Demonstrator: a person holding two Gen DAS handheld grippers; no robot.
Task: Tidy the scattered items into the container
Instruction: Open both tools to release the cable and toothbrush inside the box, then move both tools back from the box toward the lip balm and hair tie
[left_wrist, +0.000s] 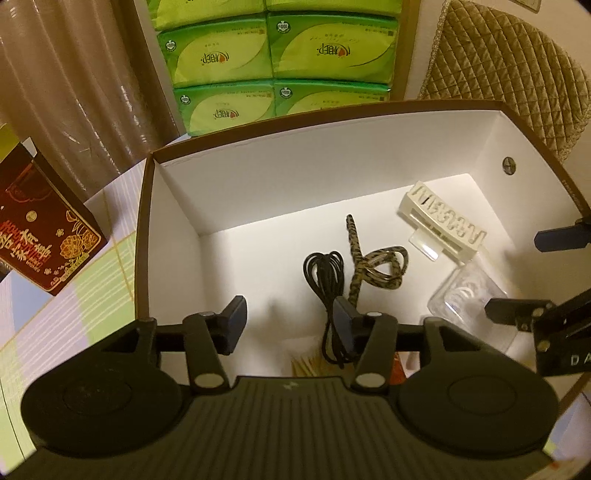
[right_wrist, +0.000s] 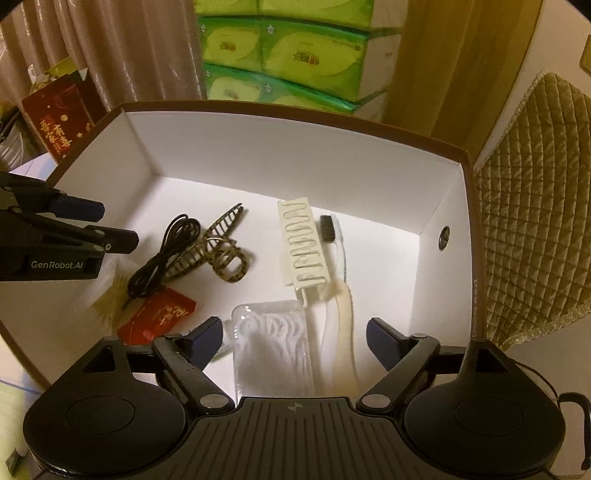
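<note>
1. Over the white box (right_wrist: 110, 155) with the brown rim we see both grippers pointing down into it; every item we note lies on its floor.
2. Left gripper (left_wrist: 291, 325): jaws parted, nothing pinched. The black cable (left_wrist: 325, 280) runs just past its right finger, no grip on it.
3. Right gripper (right_wrist: 295, 341): jaws spread wide, released. The clear packet of white floss picks (right_wrist: 273, 339) lies between the fingers, pads off it.
4. Near the box's middle: the coiled black cable, touching the leopard-print hair claw (right_wrist: 221, 247).
5. Toward the box's right wall: the cream slotted comb-like piece (right_wrist: 303, 247), with a toothbrush (right_wrist: 338, 280) alongside, black bristles at the far end.
6. Toward the box's near left corner: a red candy wrapper (right_wrist: 159, 317), just beside the cable's end.
7. Behind the box: stacked green tissue packs (left_wrist: 273, 62).
</note>
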